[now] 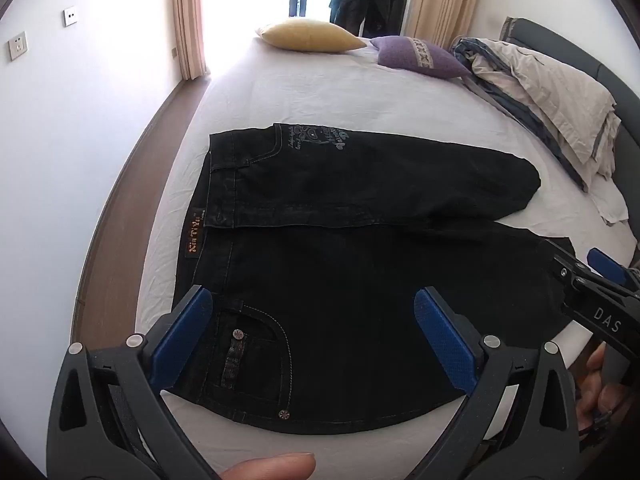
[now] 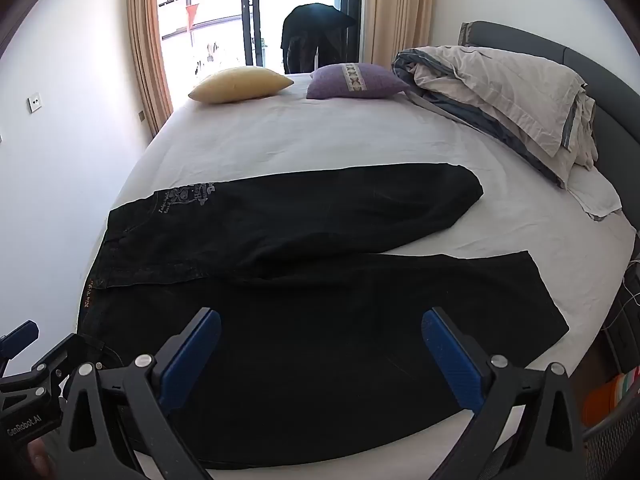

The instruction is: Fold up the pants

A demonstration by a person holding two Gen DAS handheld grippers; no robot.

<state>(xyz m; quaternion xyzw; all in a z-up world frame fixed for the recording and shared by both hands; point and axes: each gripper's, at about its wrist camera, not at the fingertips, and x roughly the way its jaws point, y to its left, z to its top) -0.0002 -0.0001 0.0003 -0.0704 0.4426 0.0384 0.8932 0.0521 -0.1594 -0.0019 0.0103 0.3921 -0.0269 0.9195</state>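
Note:
Black jeans (image 1: 340, 264) lie spread flat on a white bed (image 1: 320, 92), waistband to the left, both legs stretching right. The same jeans (image 2: 320, 264) fill the lower half of the right wrist view. My left gripper (image 1: 314, 320) hovers open above the near hip pocket, nothing between its blue pads. My right gripper (image 2: 320, 344) hangs open over the near leg, also holding nothing. The right gripper's tip (image 1: 592, 276) shows at the right edge of the left wrist view, over the near leg's cuff. The left gripper's tip (image 2: 24, 344) shows at the lower left of the right wrist view.
A yellow cushion (image 2: 240, 84) and a purple cushion (image 2: 356, 80) lie at the far side of the bed. A bundled duvet and pillows (image 2: 500, 92) sit at the right by the grey headboard (image 2: 600, 72). Dark clothes hang by the balcony door (image 2: 312, 36). Wooden floor (image 1: 116, 208) runs along the bed's left.

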